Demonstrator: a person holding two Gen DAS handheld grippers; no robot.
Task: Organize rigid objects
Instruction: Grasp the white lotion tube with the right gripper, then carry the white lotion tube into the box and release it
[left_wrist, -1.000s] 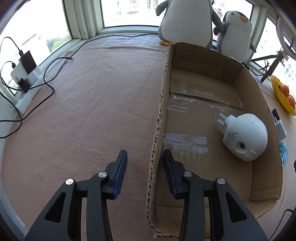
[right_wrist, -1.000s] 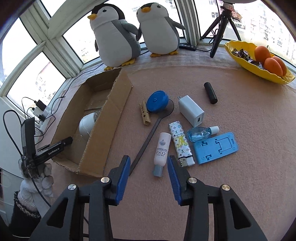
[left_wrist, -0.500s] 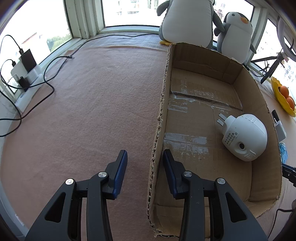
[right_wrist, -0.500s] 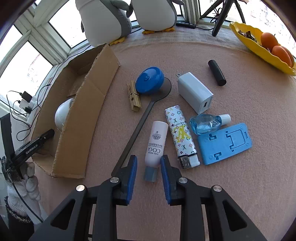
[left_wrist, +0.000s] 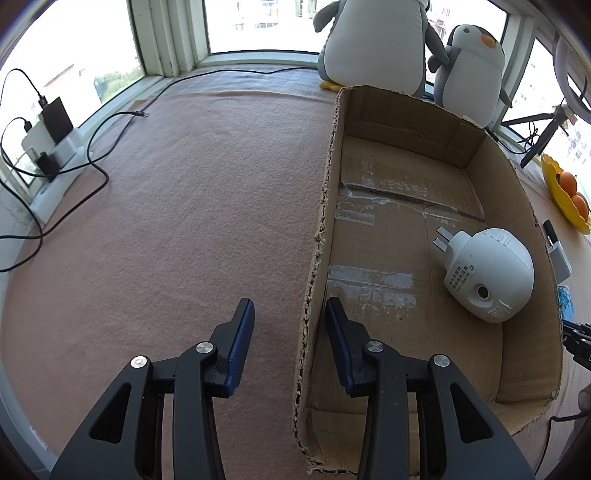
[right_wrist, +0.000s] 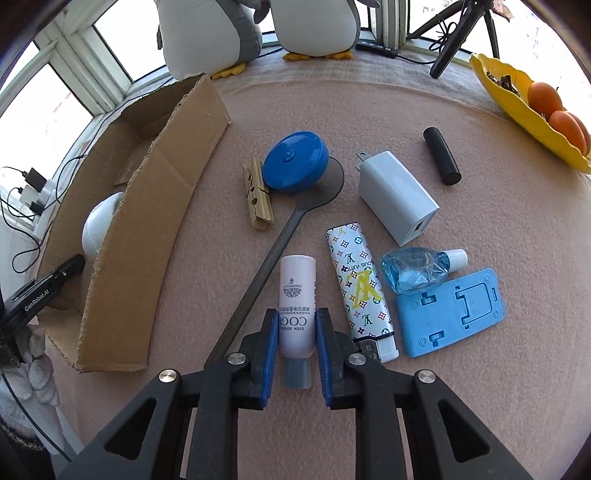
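My right gripper (right_wrist: 295, 321) has its jaws narrowed around the lower end of a white COGI tube (right_wrist: 296, 295) with a grey cap, which lies on the pink mat. Beside the tube lie a black spoon (right_wrist: 291, 221), a patterned lighter (right_wrist: 360, 284), a blue bottle (right_wrist: 417, 273), a blue phone stand (right_wrist: 450, 310), a white charger (right_wrist: 395, 197), a blue round lid (right_wrist: 295, 162), a wooden clothespin (right_wrist: 256, 199) and a black cylinder (right_wrist: 441, 155). My left gripper (left_wrist: 290, 314) is open, straddling the left wall of the cardboard box (left_wrist: 321, 229), which holds a white plug-in device (left_wrist: 487, 273).
Two plush penguins (right_wrist: 207, 33) stand by the window behind the box (right_wrist: 147, 206). A yellow fruit dish (right_wrist: 535, 107) with oranges sits far right, next to a black tripod (right_wrist: 454, 40). Chargers and cables (left_wrist: 48, 147) lie at the mat's left edge.
My right gripper moved forward and down to the white tube and narrowed its jaws around it. My left gripper stayed in place at the box wall.
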